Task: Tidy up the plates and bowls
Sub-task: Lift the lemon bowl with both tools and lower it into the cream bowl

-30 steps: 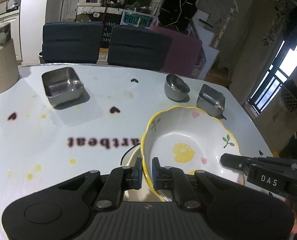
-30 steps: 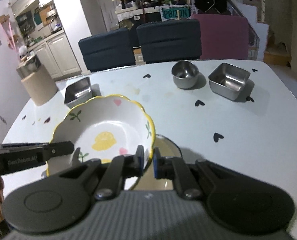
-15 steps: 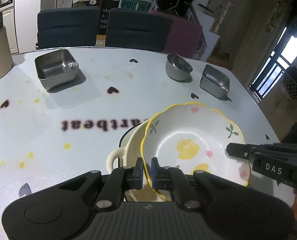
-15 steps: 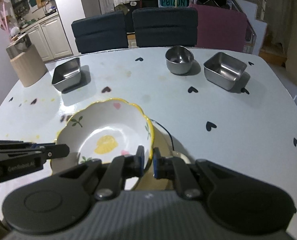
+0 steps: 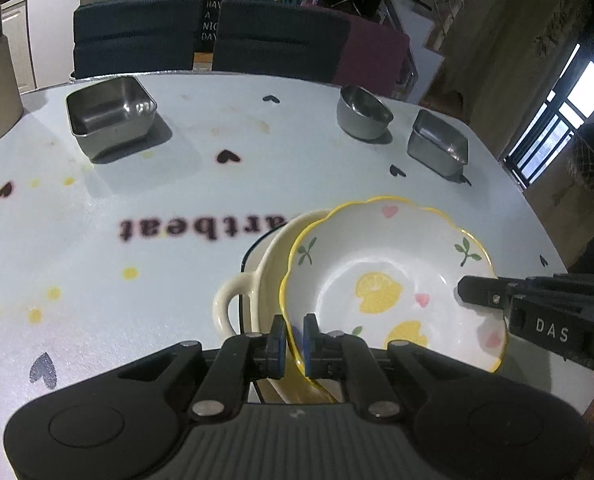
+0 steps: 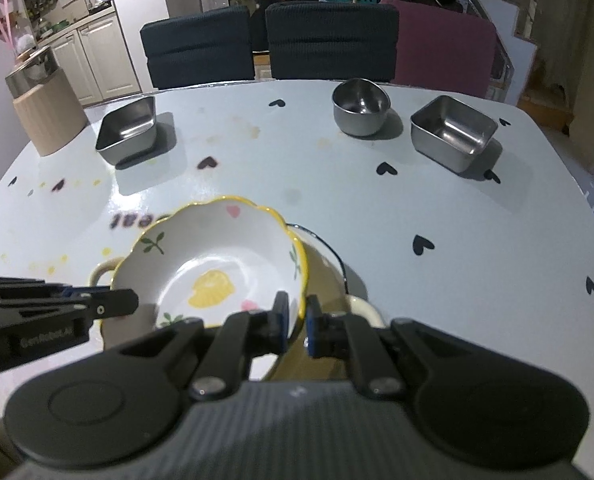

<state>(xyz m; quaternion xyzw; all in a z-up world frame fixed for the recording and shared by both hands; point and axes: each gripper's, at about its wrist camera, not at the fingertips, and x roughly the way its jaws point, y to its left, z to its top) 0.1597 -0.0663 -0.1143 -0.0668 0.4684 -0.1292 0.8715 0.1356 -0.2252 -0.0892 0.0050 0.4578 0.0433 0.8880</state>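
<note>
A scalloped ceramic bowl (image 5: 393,280), white with a yellow rim and painted lemons, hearts and green sprigs, is held by both grippers over a cream handled dish (image 5: 257,280) on the near part of the table (image 5: 177,208). The left gripper (image 5: 294,340) is clamped on the bowl's near-left rim, one blue-padded finger outside the wall and one inside. The right gripper (image 6: 295,322) is likewise pinched on the bowl's near-right rim, its two fingers squeezing the yellow edge between them. In the left wrist view the right gripper enters from the right and reaches the bowl's right edge; in the right wrist view the left gripper (image 6: 129,302) comes in from the left at the bowl's left edge. The bowl sits tilted inside the cream dish, whose looped handle (image 5: 227,308) sticks out to the left; whether the two are touching cannot be told. A dark-rimmed plate (image 6: 329,252) lies under the dish.

Farther back on the table stand a square steel container (image 5: 111,114) at the far left, a round steel bowl (image 5: 363,112) at the far right, and a second square steel container (image 5: 439,146) just right of it. A beige canister (image 6: 47,114) stands at the far left edge. Two dark chairs (image 6: 265,40) and a maroon one (image 6: 445,48) line the far side
</note>
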